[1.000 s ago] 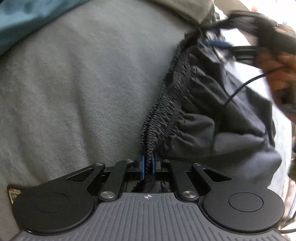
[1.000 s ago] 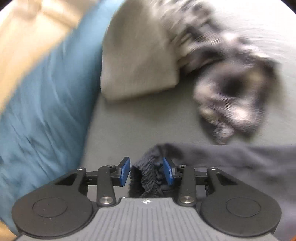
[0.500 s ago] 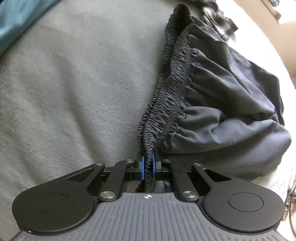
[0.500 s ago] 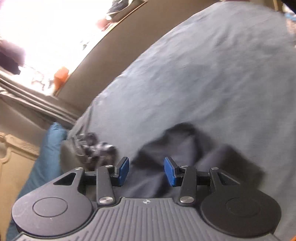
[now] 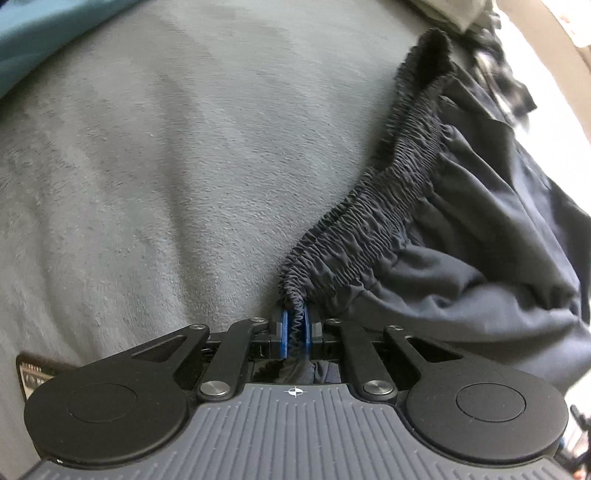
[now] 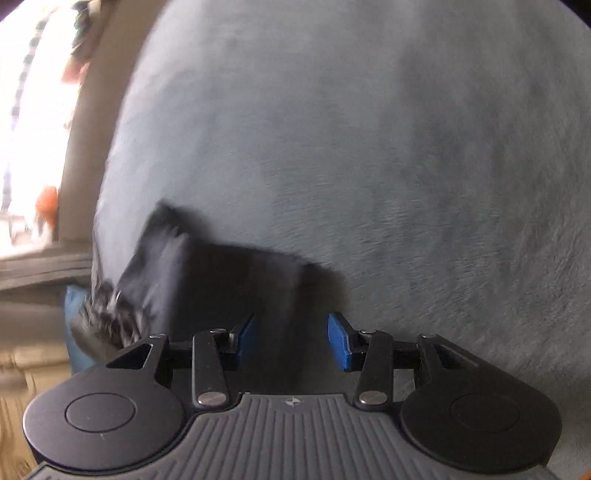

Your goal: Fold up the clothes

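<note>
Dark navy shorts with a ruched elastic waistband lie on a grey fleece blanket. My left gripper is shut on one end of the waistband, low over the blanket. The band runs up and right from the blue pads. In the right wrist view my right gripper is open and empty, hovering over the dark shorts, with the blue fingers wide apart. That view is motion-blurred.
A plaid black-and-white garment lies beyond the shorts, also in the right wrist view. A teal cloth lies at the far left. The blanket's edge and a bright window are at the right view's left.
My right gripper let go of the waistband's other end, opened and swung away, now over the shorts' far side. My left gripper kept its grip; the waistband lies slacker.
</note>
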Demonstrator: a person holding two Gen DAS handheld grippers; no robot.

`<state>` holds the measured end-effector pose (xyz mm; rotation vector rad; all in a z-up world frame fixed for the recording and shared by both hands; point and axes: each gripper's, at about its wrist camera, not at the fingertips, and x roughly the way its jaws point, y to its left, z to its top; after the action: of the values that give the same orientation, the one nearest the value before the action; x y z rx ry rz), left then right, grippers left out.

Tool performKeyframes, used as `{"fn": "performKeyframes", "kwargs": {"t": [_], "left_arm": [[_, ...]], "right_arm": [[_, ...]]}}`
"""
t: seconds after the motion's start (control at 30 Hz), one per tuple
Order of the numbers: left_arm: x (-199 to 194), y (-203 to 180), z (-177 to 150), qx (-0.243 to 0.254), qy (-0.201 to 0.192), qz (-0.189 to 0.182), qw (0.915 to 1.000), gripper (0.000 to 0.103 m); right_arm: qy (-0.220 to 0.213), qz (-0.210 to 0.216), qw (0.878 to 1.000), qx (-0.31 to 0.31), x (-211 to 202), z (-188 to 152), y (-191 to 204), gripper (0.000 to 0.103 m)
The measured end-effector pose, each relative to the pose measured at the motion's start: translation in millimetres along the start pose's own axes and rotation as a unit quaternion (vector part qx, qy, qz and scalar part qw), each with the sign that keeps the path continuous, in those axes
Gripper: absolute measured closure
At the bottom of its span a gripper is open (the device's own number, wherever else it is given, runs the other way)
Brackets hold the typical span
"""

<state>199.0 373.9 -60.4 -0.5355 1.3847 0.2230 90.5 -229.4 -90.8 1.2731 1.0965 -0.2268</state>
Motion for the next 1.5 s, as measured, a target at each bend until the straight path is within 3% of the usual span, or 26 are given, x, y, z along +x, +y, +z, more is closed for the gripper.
{"fn": "performKeyframes", "kwargs": {"t": [0.27,0.47,0.57,0.67,0.77,0.9,1.07,1.23,1.3,1.37,1.5], "left_arm": [[6,-24,0,0.002,-0.016,0.062,0.998,0.096],[9,-23,0,-0.001,-0.028,0.065,0.9975,0.096],[9,-14,1,0.0,-0.029,0.045,0.9986,0.095],[5,2,3,-0.01,-0.022,0.009,0.9997,0.089],[-7,24,-4,-0.053,-0.015,-0.024,0.9982,0.071],[-32,39,-33,-0.058,-0.052,-0.061,0.9951,0.067],[-22,13,-66,-0.069,-0.016,-0.158,0.9848,0.064],[8,-3,-87,-0.124,0.002,-0.214,0.9689,0.064],[11,-5,-90,-0.12,-0.009,-0.211,0.9701,0.064],[14,-9,-95,-0.107,-0.005,-0.187,0.9765,0.065],[20,-15,-98,-0.109,-0.002,-0.179,0.9778,0.067]], "right_arm": [[0.015,0.078,0.997,0.022,18,24,-26,0.062],[0.018,0.11,0.993,0.037,11,11,-44,0.062],[0.007,0.114,0.993,0.033,14,8,-47,0.067],[-0.008,0.126,0.992,0.029,16,11,-48,0.089],[-0.009,0.135,0.99,0.044,10,7,-55,0.089],[-0.011,0.132,0.99,0.04,3,1,-59,0.087],[-0.022,0.12,0.992,0.016,-13,-4,-59,0.086],[-0.026,0.102,0.994,-0.003,-15,-5,-48,0.086],[-0.027,0.099,0.995,-0.008,-14,-4,-43,0.085],[-0.029,0.095,0.995,-0.008,-10,-2,-37,0.083],[-0.03,0.078,0.996,-0.015,6,1,-27,0.082]]}}
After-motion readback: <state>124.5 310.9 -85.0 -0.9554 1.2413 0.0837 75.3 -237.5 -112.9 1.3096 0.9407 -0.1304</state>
